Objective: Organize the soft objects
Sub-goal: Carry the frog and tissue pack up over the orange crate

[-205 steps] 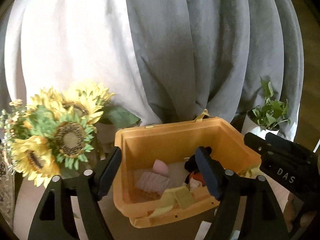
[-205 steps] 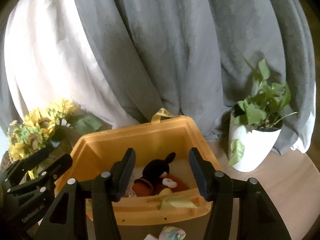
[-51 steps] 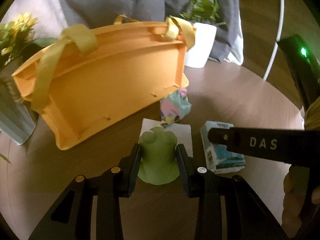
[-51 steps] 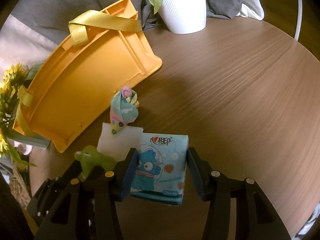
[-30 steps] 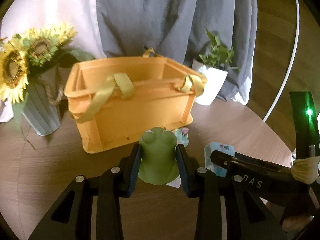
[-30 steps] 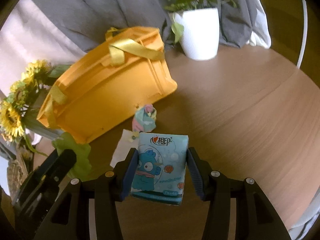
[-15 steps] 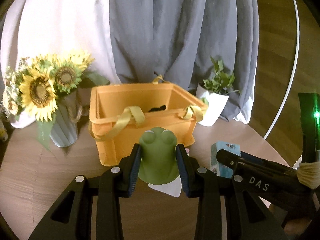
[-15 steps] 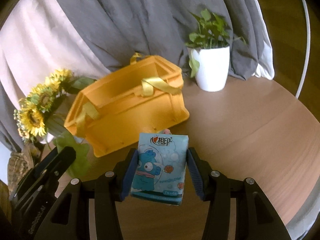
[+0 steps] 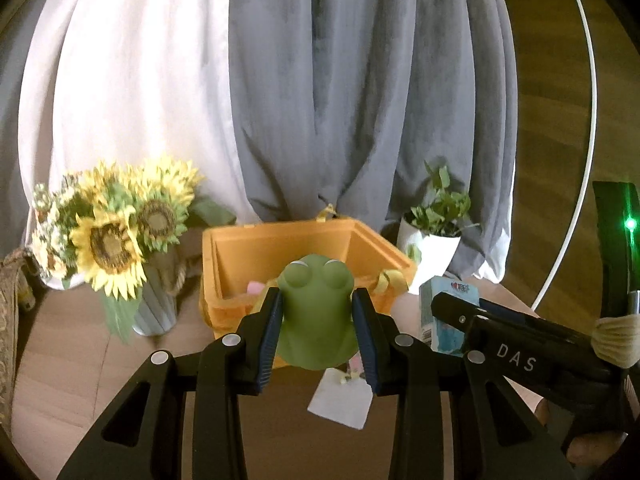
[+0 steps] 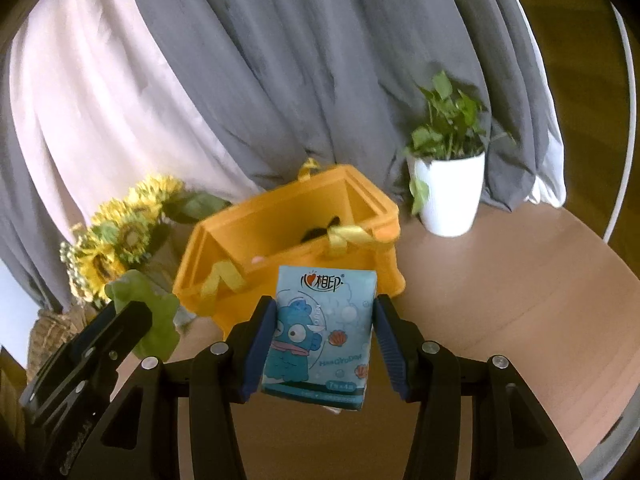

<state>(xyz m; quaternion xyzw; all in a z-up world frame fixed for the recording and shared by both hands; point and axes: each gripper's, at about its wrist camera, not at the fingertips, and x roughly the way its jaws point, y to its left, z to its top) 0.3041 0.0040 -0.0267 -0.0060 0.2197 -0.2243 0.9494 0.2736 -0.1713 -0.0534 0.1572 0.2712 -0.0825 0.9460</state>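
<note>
My left gripper [image 9: 318, 332] is shut on a green frog plush [image 9: 316, 316] and holds it in the air in front of the orange crate [image 9: 240, 256]. My right gripper [image 10: 320, 340] is shut on a blue tissue pack [image 10: 320, 332], also lifted, in front of the same crate [image 10: 288, 248]. A pink item [image 9: 254, 288] and a black plush [image 10: 320, 230] show inside the crate. The tissue pack also shows in the left wrist view [image 9: 444, 312]. The frog also shows at the left of the right wrist view [image 10: 148, 312].
A sunflower vase [image 9: 116, 248] stands left of the crate and a white potted plant [image 10: 448, 196] right of it. A white paper [image 9: 340, 398] and a small pastel item lie on the round wooden table [image 10: 500, 288]. Grey and white curtains hang behind.
Both grippers have risen and tilted up with their loads. The crate now appears lower and closer, with its opening more in view.
</note>
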